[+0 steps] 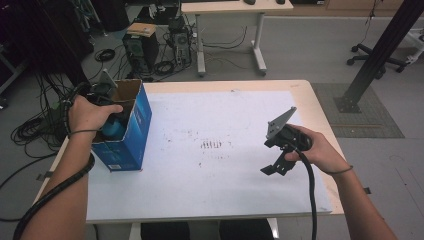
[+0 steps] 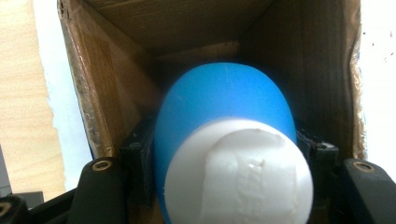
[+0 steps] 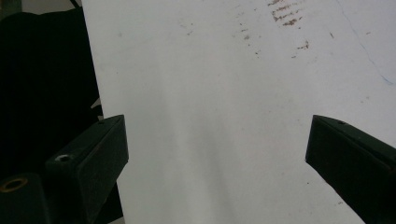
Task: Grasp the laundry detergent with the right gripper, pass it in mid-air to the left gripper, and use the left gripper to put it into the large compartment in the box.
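Blue bottle, white flip cap, raised lettering unreadable, sits inside blue cardboard box at table's left. Left gripper clamped on it. Right gripper wide open, empty, over white sheet.

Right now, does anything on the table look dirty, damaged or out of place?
Yes. The white sheet has small brown stains near its middle. The blue box has worn, frayed cardboard edges at its open top. Nothing looks spilled or fallen.
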